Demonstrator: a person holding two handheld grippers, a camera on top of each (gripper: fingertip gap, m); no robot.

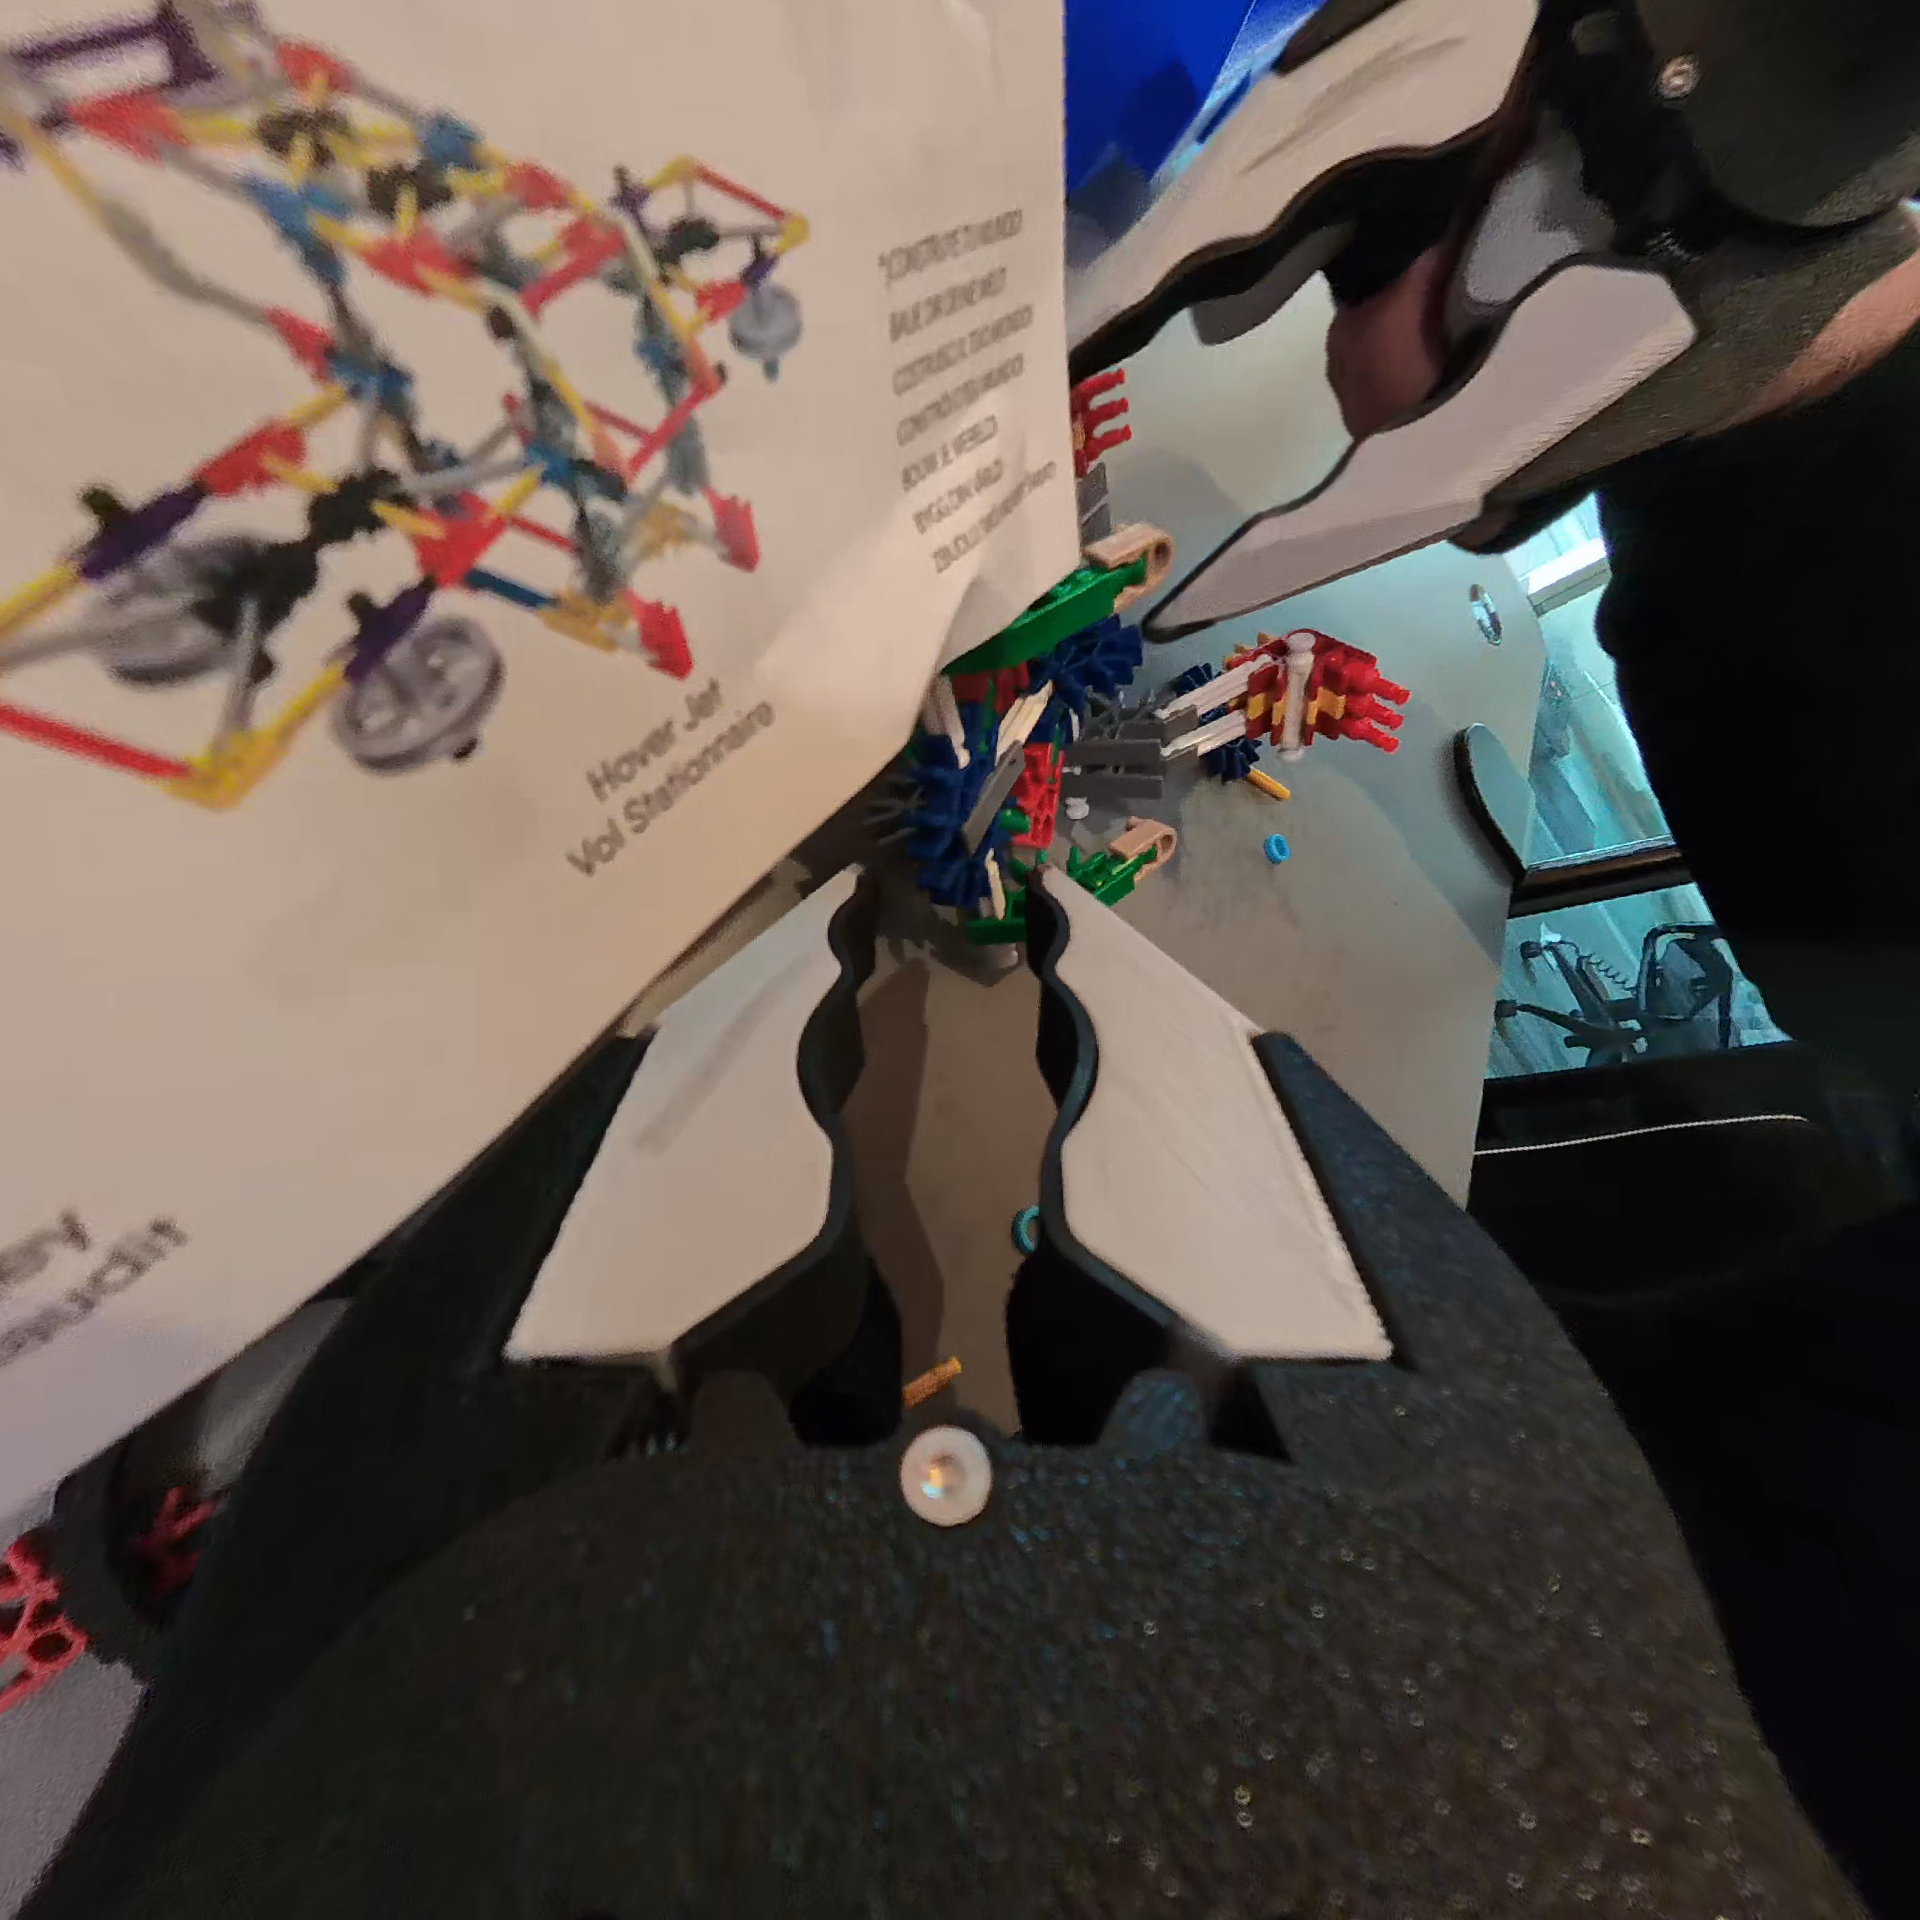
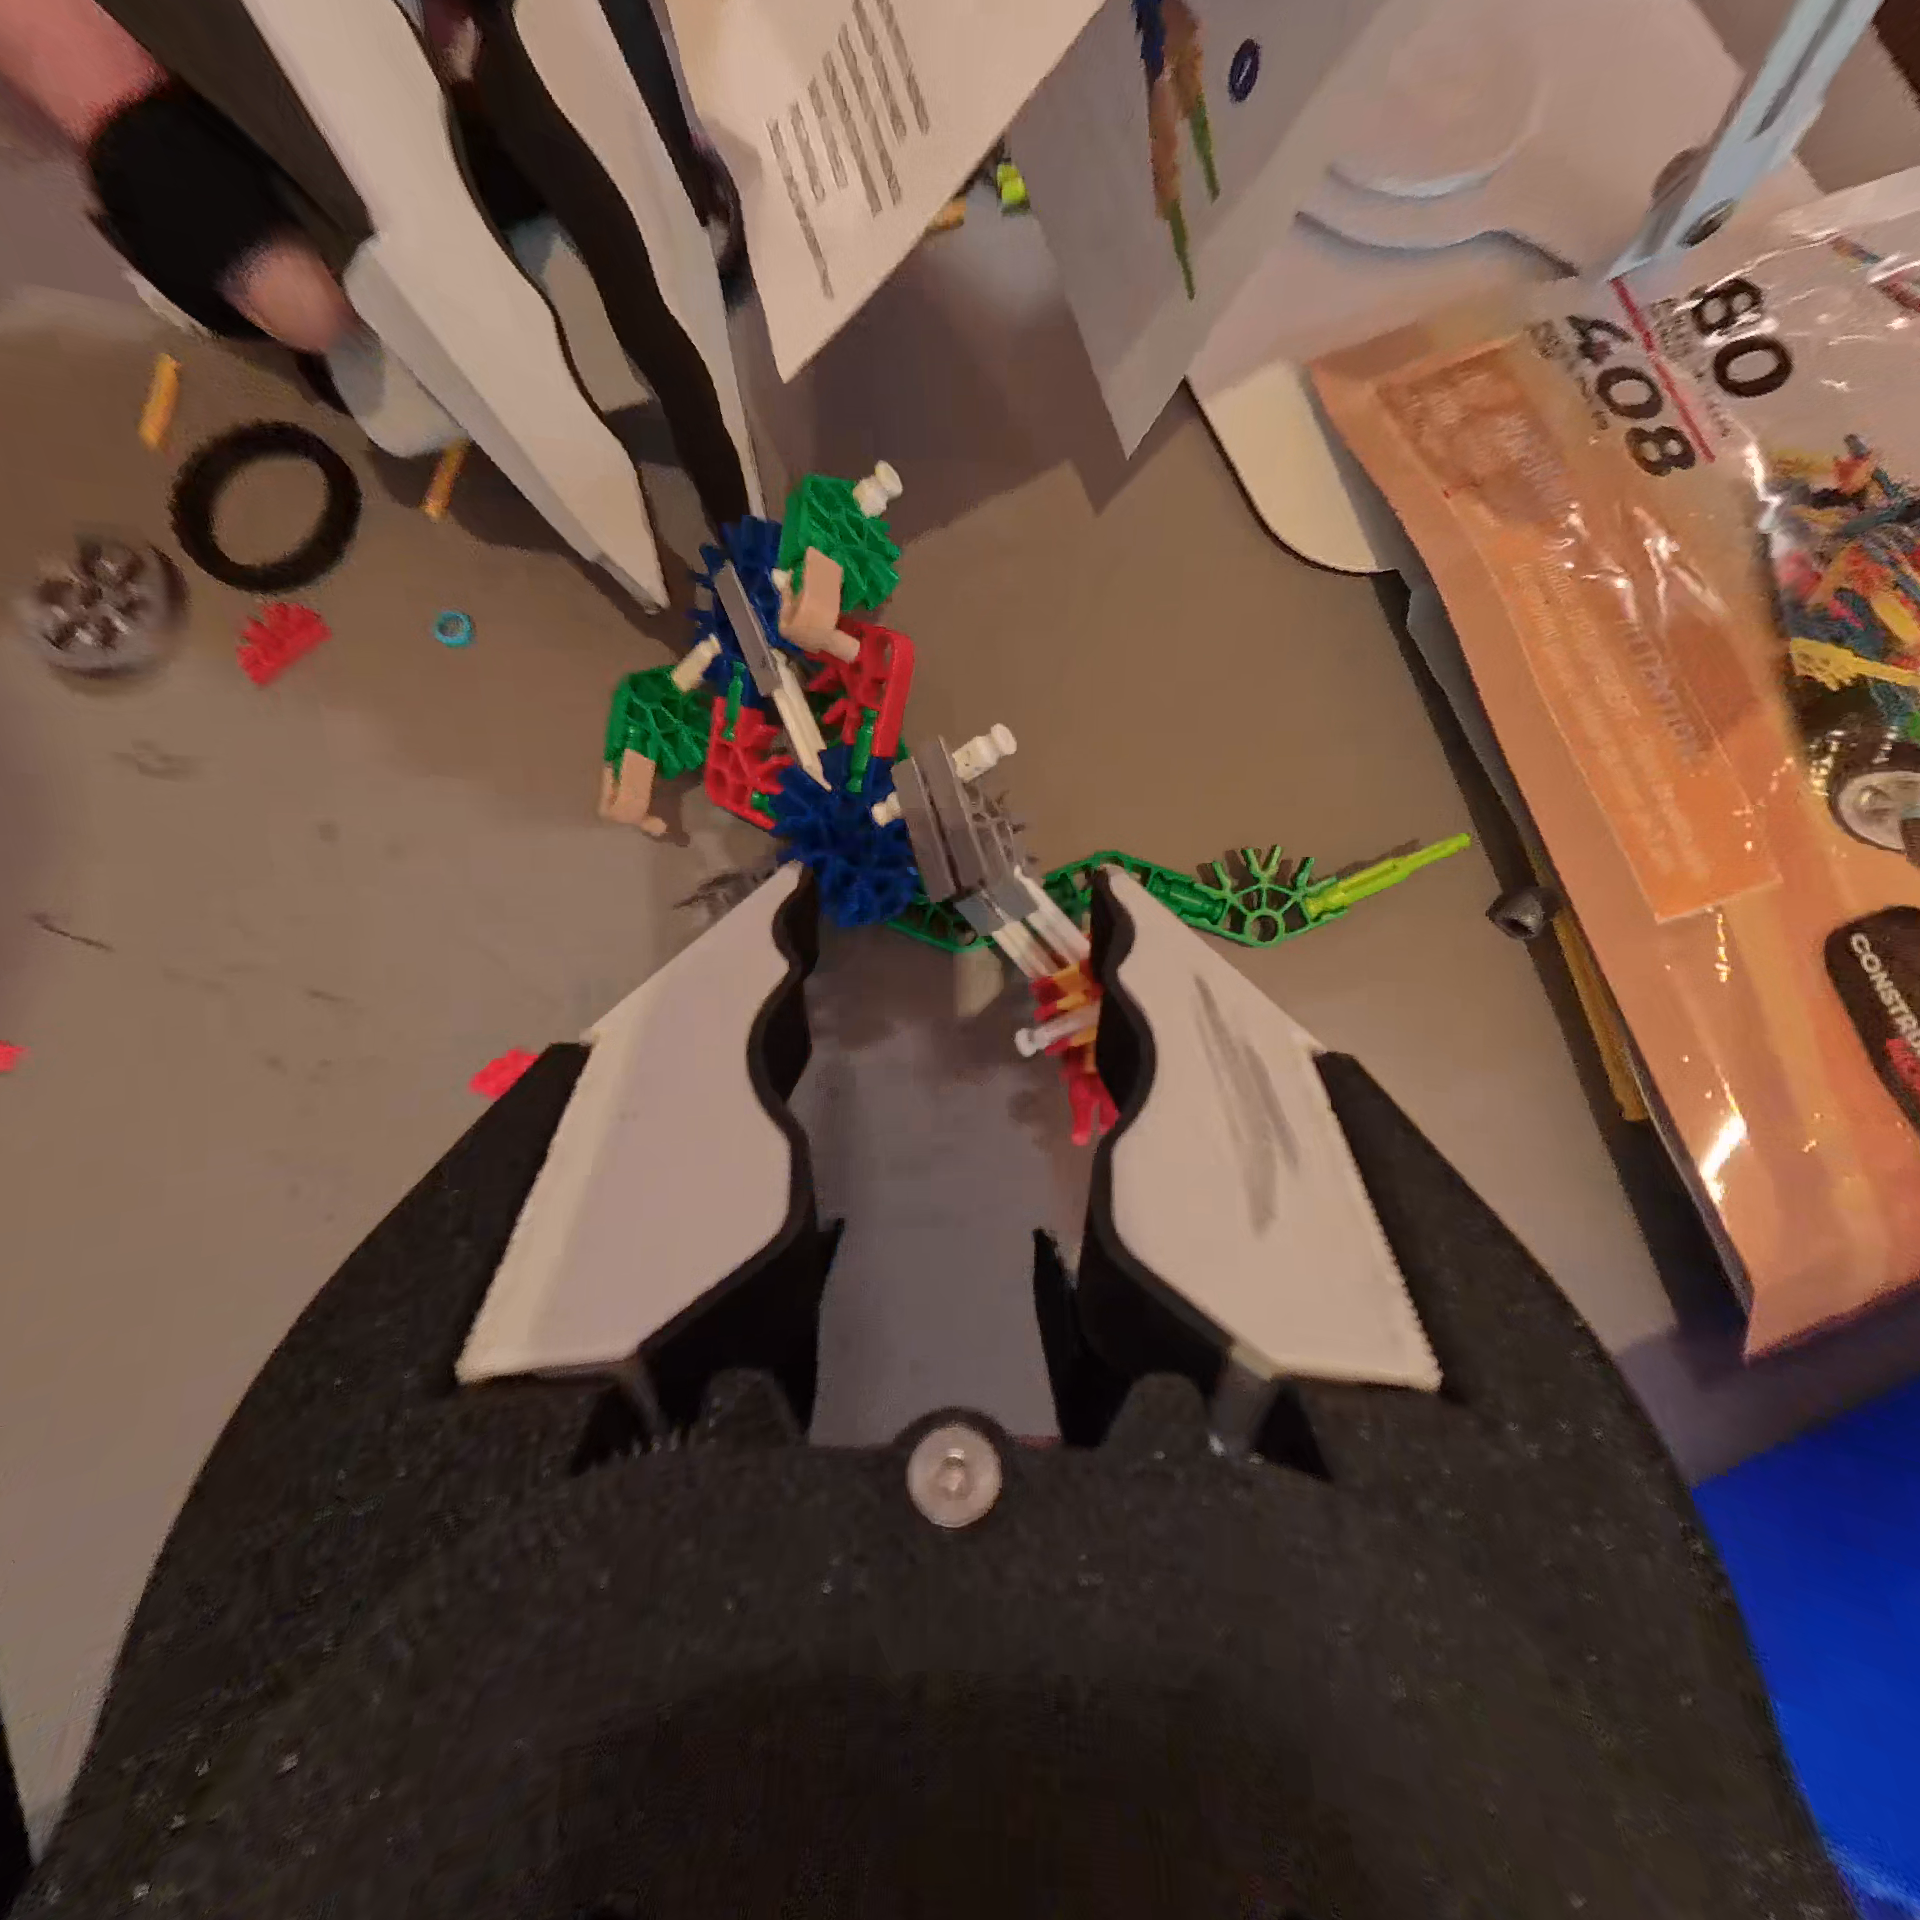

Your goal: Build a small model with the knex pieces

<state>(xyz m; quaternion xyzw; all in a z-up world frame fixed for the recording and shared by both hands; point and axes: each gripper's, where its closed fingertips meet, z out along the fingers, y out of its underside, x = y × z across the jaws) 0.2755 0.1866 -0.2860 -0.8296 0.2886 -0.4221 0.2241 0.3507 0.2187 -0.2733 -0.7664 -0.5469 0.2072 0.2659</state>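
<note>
Left wrist view first: the left gripper (image 1: 940, 904) has its fingers apart with nothing between them, tips right at the near edge of a toy model (image 1: 997, 758) built of blue, green, red and grey plastic rods and connectors on the grey table (image 1: 1299, 935). From here the model runs up and away from the tips, its long axis pointing towards a tan piece at the far end. A second cluster, red and yellow with white rods (image 1: 1309, 696), lies just right of it. A white instruction sheet (image 1: 468, 520) with a printed drawing fills the left half and hides the model's left side. The right gripper (image 1: 1340, 457) hangs in at upper right; its fingers look apart, and a small blue ring (image 1: 1276, 849) lies on the table beyond.

Over to the right wrist view: the right gripper (image 2: 945, 914) is also spread wide and grips nothing, its left tip beside a blue connector and its right finger (image 2: 1195, 1091) against the red-yellow cluster (image 2: 1070, 1039). Here the whole model (image 2: 810, 707) shows, long axis slanting from lower right up to upper left, where the left gripper (image 2: 665, 499) comes down on it. Only this view gives the green chain with a lime rod (image 2: 1247, 904) pointing right, a black tyre (image 2: 265, 506), a grey wheel hub (image 2: 99, 603), a loose red connector (image 2: 281, 641) and a bag of parts (image 2: 1662, 727) on the right.
</note>
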